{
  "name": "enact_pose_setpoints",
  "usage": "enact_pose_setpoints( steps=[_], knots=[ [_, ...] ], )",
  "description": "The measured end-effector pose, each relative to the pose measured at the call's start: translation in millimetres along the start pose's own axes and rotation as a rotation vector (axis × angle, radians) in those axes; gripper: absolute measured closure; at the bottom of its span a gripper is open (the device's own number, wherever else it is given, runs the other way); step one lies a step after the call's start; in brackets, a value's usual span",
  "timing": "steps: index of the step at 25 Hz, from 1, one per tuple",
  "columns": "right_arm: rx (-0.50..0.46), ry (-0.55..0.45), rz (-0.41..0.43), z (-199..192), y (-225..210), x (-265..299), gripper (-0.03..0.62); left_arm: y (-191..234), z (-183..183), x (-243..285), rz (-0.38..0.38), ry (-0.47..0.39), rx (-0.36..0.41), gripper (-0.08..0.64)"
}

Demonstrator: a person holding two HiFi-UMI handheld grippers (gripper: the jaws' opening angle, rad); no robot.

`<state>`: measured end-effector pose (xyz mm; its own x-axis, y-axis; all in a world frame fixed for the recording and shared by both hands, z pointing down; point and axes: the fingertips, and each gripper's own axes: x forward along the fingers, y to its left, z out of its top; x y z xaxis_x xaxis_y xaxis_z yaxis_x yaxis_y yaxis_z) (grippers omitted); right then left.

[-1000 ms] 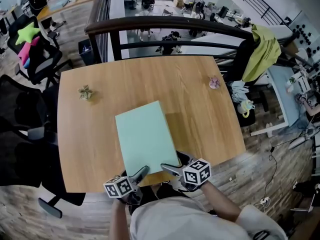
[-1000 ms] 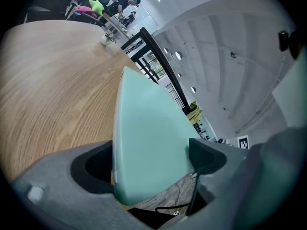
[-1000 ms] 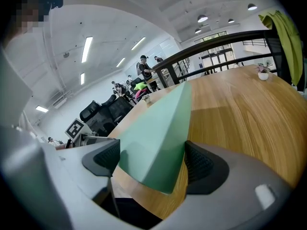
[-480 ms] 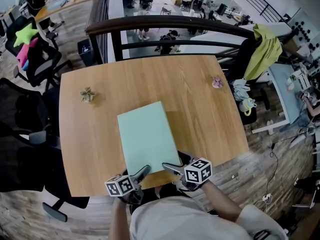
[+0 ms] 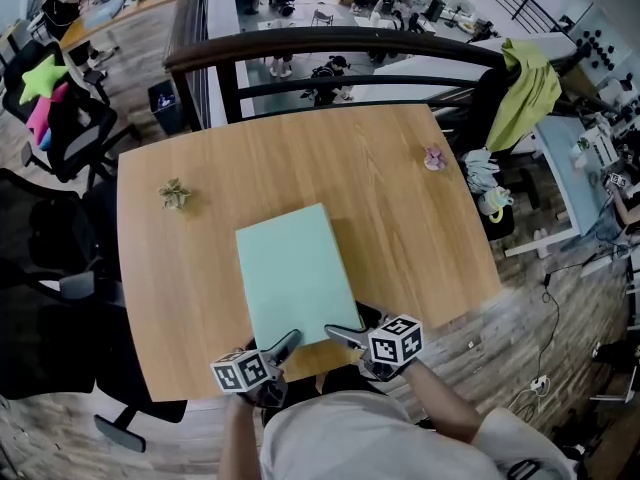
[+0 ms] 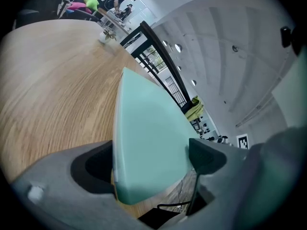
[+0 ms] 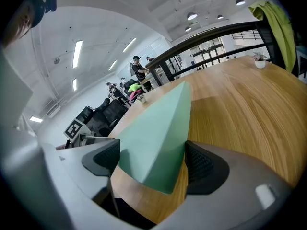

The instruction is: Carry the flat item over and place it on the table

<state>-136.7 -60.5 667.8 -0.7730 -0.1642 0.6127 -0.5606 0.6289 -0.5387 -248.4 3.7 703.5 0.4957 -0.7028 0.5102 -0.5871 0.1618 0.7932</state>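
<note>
A mint-green flat board (image 5: pixel 295 273) is held low over the wooden table (image 5: pixel 190 278), its near edge at the table's front edge and its far end slightly raised, with a shadow on its right. My left gripper (image 5: pixel 283 344) is shut on the board's near left corner. My right gripper (image 5: pixel 333 332) is shut on the near right corner. In the left gripper view the board (image 6: pixel 148 138) fills the gap between the jaws of the left gripper (image 6: pixel 151 164). In the right gripper view the board (image 7: pixel 158 128) sits between the pads of the right gripper (image 7: pixel 151 163).
A small plant (image 5: pixel 175 194) stands at the table's left and a small pink flower (image 5: pixel 432 159) at its far right. A dark railing (image 5: pixel 330 43) runs behind the table. Black chairs (image 5: pixel 60 138) stand at the left, and a yellow-green jacket (image 5: pixel 530 93) hangs at the right.
Almost nothing differs: both grippers keep hold of the board in the same place, and only the head view has shifted a little.
</note>
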Motion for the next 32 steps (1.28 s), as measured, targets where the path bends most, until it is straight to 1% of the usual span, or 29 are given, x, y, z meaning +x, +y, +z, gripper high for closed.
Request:
enact_pose_setpoints(
  steps=[5,13,18,32],
  knots=[
    [0.009,-0.005,-0.010,1.0,0.6,8.1,0.155,6.5,6.6,-0.3,-0.002,0.018,0.011,0.063],
    [0.043,-0.018,-0.025,4.4,-4.9,19.0,0.153,13.9,20.6,5.6,0.000,0.050,0.054,0.064],
    [0.050,-0.020,-0.030,8.6,-7.2,27.5,0.153,18.1,29.0,8.2,-0.001,0.061,0.062,0.063],
    [0.106,-0.029,-0.005,16.2,-12.7,56.0,0.147,32.9,52.6,7.5,0.041,0.071,0.118,0.064]
  ],
)
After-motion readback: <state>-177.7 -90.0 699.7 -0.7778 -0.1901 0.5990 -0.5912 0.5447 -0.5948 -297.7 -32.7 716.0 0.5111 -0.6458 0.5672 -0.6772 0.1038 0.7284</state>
